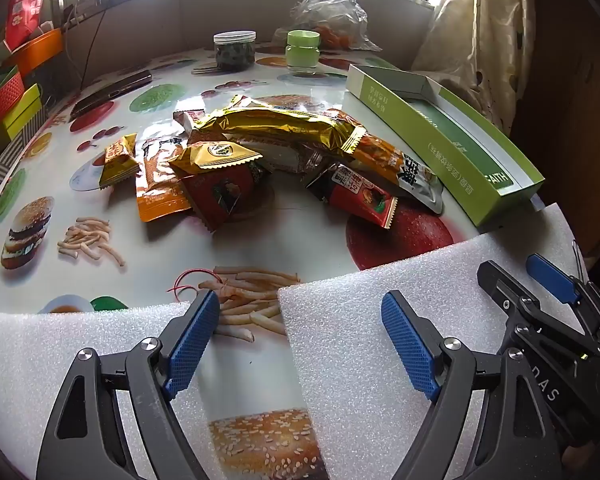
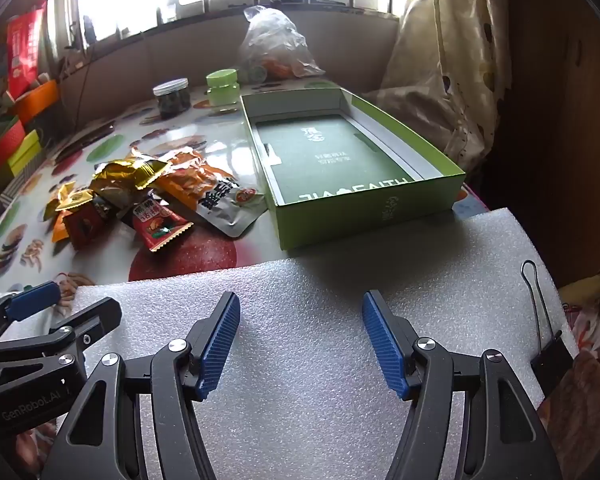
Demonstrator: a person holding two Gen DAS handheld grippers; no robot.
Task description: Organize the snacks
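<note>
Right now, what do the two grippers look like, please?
Both the left gripper and the right gripper have black angular frames with silver pivot screws and blue ribbed pads. White lettering marks the bodies. No cables or sleeves are visible.

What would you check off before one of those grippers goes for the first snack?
1. Left gripper open, nothing held: ok.
2. Right gripper open, nothing held: ok.
3. Green box open with bare floor: ok.
4. Snack pile unobstructed ahead of the left gripper: ok.
5. Red packet at the pile's near edge, mostly free of the others: ok.
6. Whether packets deeper in the overlapping pile are snagged: cannot tell.
</note>
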